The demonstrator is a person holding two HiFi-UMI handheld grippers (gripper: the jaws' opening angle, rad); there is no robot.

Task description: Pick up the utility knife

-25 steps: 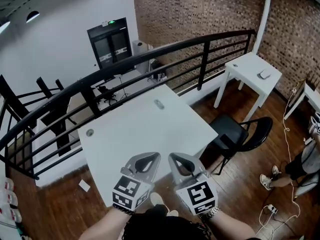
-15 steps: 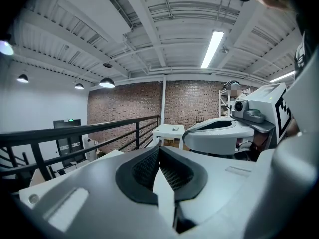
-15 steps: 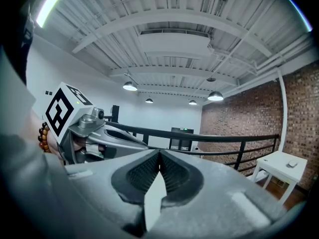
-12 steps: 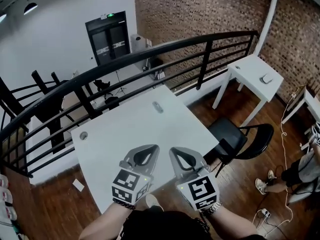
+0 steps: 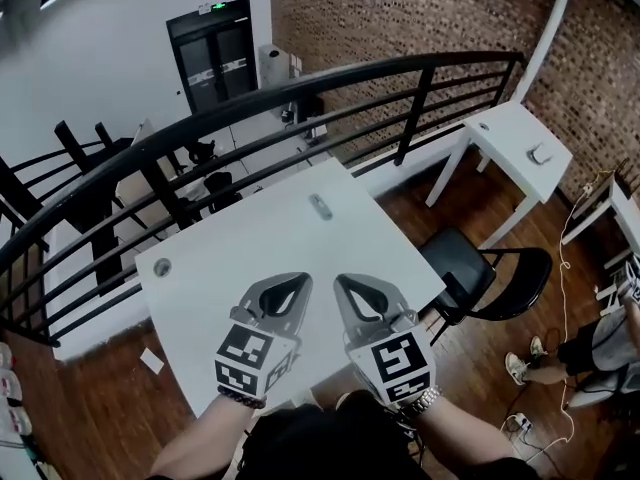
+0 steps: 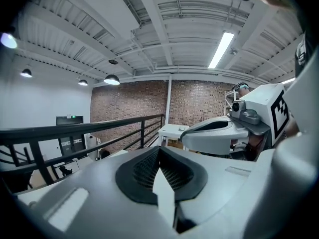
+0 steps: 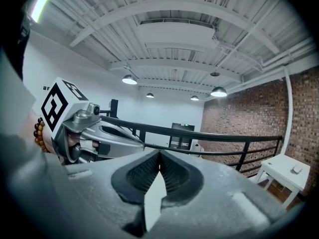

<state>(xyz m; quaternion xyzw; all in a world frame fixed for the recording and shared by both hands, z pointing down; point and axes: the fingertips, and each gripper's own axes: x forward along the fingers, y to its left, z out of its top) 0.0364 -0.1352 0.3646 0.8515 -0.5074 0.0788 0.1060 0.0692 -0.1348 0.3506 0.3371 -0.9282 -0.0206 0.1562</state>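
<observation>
Plainly, neither claw is ready: the left claw (image 5: 292, 284) and right claw (image 5: 352, 284) hover side by side over the near edge of the counter (image 5: 230, 258), each with its jaws pressed together on nothing. The knife (image 5: 319, 207) lies flat toward the far edge, well apart from both. The main risk, as I judge it, is arriving with the jaws together, or opening them late, so that a tip nudges the knife instead of straddling it. The knife looks thin, and the white top looks smooth, so it would likely skid toward the railing (image 5: 300, 88) just beyond, where the floor drops to a lower level. A jaw coming down too steeply could also scrape the top and ride over the handle. A small round thing (image 5: 161, 266) sits near the counter's left corner; I cannot tell what it is. A black chair (image 5: 480, 273) stands at the right. Beyond it are a second counter (image 5: 520, 143), a wood floor, brick and white walls, and a dark double door (image 5: 210, 48).
</observation>
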